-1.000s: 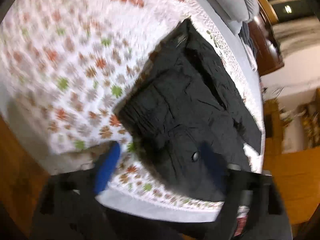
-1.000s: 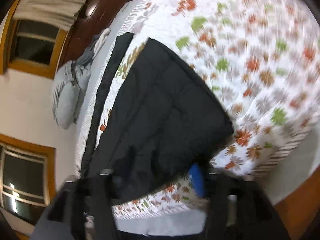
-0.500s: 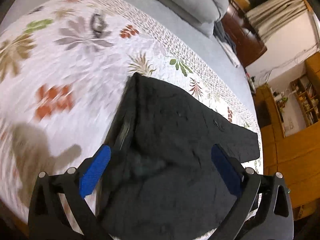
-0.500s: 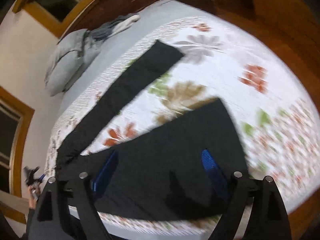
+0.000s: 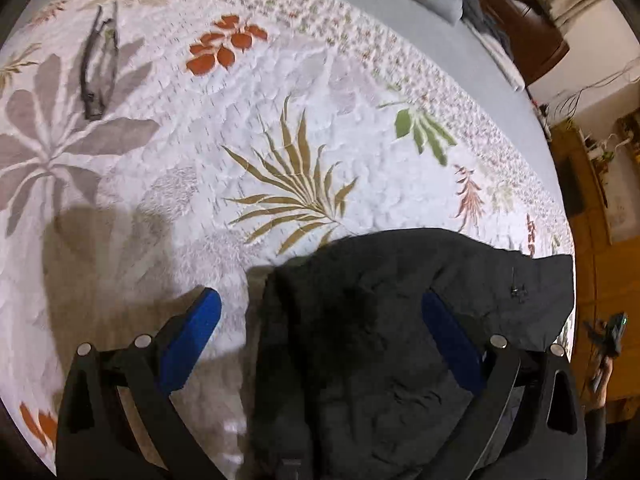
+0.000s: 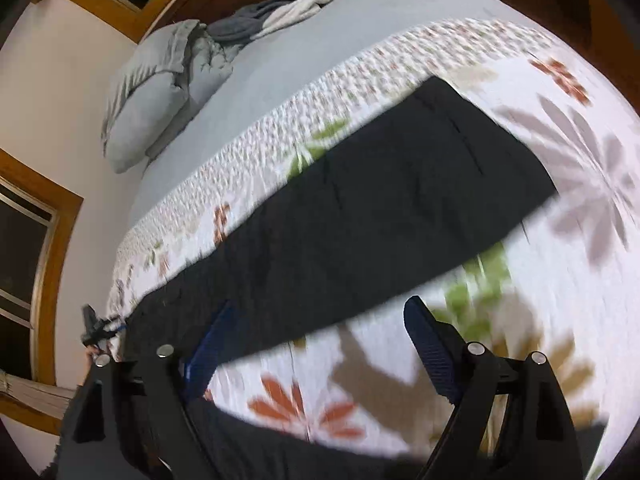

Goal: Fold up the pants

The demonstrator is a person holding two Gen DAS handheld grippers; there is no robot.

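Both tools, left [image 5: 320, 336] and right [image 6: 312, 344], gape empty over pants [image 6: 360, 208] on bed [image 5: 280, 92]; careless pinching risks bunching the fold.

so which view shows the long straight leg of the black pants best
The right wrist view: the black pants leg stretches flat across the floral quilt to its hem. The left wrist view shows only the bunched part between the open fingers.

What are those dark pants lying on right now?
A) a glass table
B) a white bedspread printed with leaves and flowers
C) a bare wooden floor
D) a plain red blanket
B: the black pants lie spread flat on a white quilted bedspread with a printed leaf and flower pattern, which shows around them in both wrist views.
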